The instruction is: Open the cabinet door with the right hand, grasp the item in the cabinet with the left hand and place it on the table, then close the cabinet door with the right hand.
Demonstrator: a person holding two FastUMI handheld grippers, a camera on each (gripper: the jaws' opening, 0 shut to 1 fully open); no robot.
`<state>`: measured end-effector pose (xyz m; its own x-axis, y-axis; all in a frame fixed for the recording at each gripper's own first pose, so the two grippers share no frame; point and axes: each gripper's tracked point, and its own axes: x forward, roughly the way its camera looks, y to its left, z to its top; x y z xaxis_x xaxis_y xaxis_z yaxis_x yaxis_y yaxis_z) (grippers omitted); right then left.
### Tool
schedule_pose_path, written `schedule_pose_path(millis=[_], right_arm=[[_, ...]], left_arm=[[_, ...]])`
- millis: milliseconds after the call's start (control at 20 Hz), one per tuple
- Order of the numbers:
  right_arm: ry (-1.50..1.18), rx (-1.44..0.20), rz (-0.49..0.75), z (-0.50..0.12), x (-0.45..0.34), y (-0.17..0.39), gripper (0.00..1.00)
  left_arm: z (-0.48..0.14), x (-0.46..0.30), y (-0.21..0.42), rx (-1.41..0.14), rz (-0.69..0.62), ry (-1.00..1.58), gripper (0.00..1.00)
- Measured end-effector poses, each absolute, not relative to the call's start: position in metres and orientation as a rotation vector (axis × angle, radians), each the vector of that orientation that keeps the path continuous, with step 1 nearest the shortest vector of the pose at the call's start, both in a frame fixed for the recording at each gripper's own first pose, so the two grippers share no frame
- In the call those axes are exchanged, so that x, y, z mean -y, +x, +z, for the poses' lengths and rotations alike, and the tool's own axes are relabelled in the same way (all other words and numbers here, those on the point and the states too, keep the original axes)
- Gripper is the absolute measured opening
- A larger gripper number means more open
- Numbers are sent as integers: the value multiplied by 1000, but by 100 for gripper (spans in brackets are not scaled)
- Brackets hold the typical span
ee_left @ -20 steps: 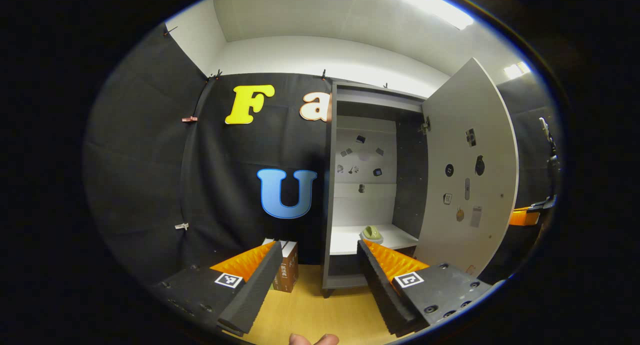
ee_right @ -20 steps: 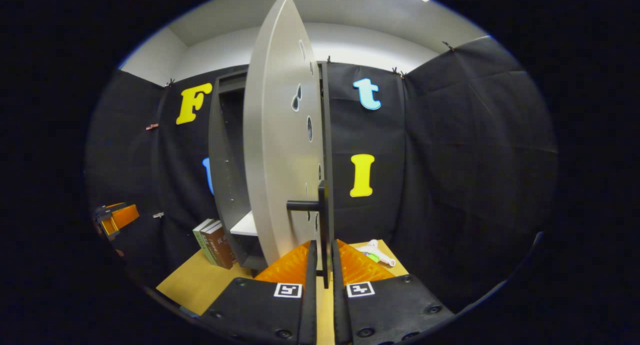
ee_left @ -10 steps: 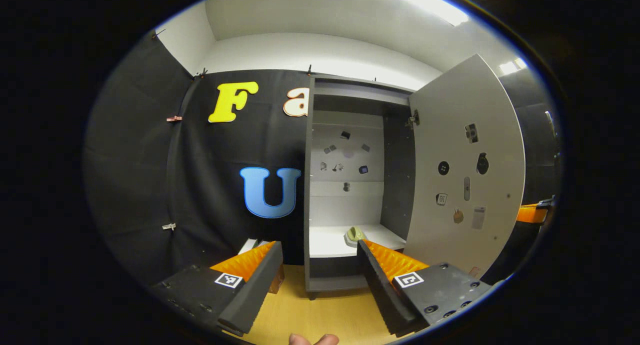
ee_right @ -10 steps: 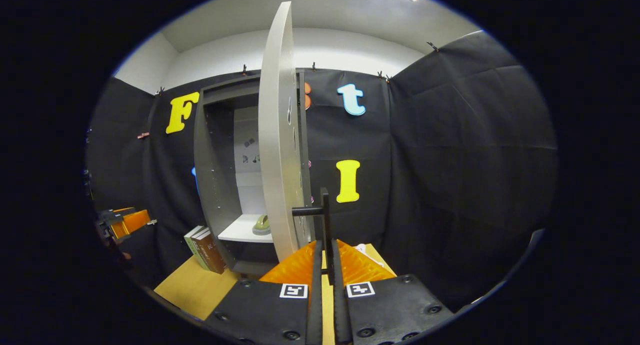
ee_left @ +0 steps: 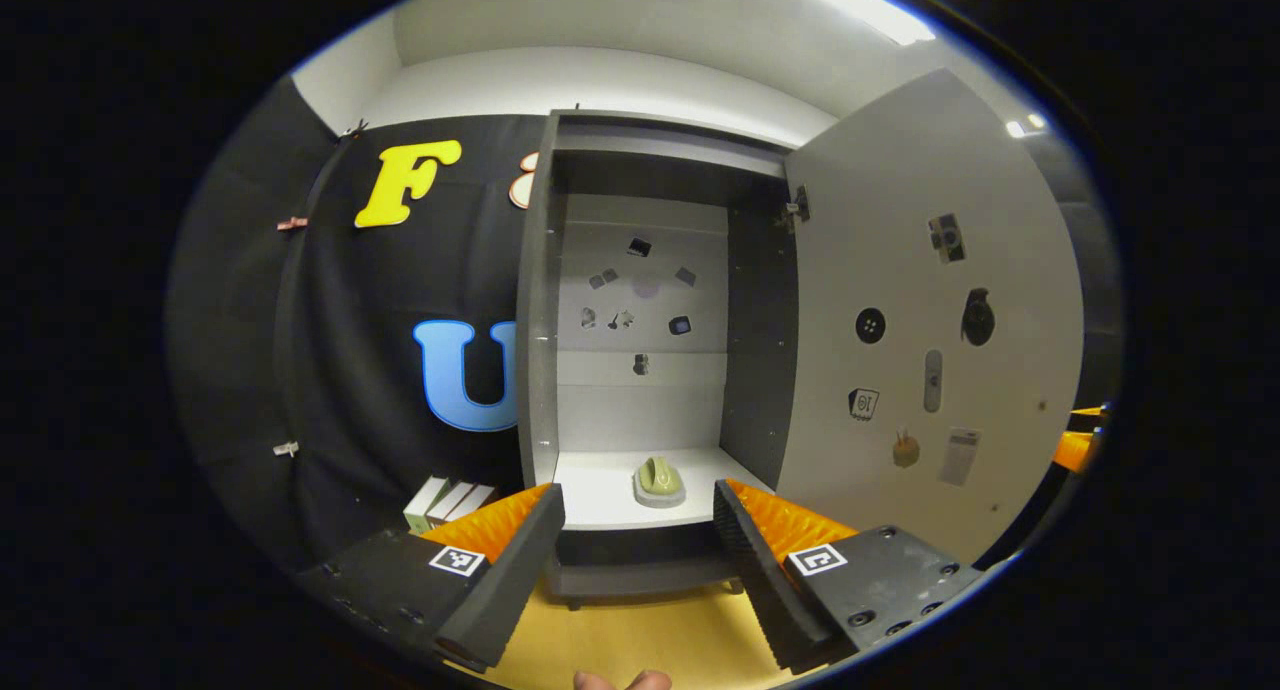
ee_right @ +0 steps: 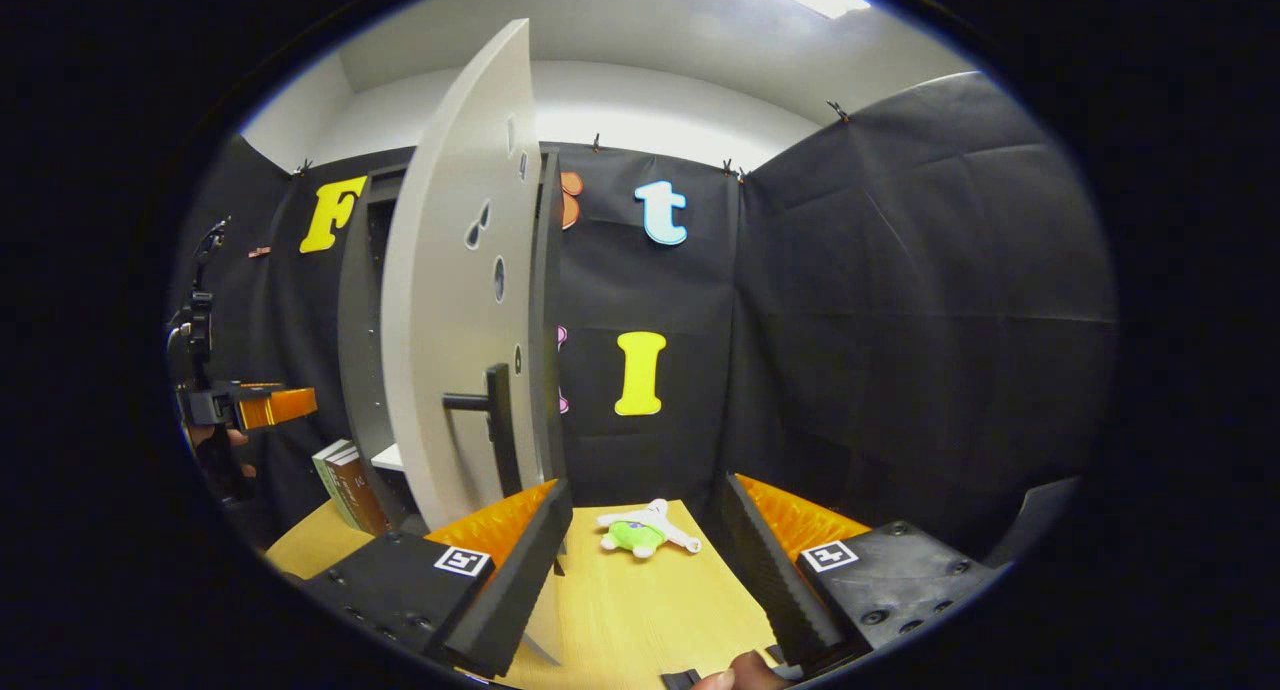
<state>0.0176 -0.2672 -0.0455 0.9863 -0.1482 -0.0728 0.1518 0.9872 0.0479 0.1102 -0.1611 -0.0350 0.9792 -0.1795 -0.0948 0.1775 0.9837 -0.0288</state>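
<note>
While door (ee_left: 930,310) hangs open | L tongs (ee_left: 635,515) wide, empty | R tongs (ee_right: 640,525) wide, empty

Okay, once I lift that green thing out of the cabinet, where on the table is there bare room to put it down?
The widest bare patch of the table lies in front of the open cabinet door, short of the small green toy. The strip before the cabinet is also bare. Left of the cabinet the books crowd the corner. On the shelf, room remains around the green item.
</note>
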Motion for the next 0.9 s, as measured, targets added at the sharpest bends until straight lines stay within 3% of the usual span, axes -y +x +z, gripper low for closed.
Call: schedule_pose_path(millis=[250, 400, 500, 900], right_arm=[[87, -65, -210, -61, 301, 32, 98], [40, -80, -232, -70, 320, 38, 98], [34, -88, -234, -77, 331, 43, 98], [23, -94, -213, -94, 363, 68, 98]], left_arm=[[-54, 199, 174, -156, -214, -32, 87], [-64, 211, 216, -195, -220, -31, 89], [-77, 216, 246, -239, -215, 0, 95], [-141, 250, 341, -421, -265, 61, 95]])
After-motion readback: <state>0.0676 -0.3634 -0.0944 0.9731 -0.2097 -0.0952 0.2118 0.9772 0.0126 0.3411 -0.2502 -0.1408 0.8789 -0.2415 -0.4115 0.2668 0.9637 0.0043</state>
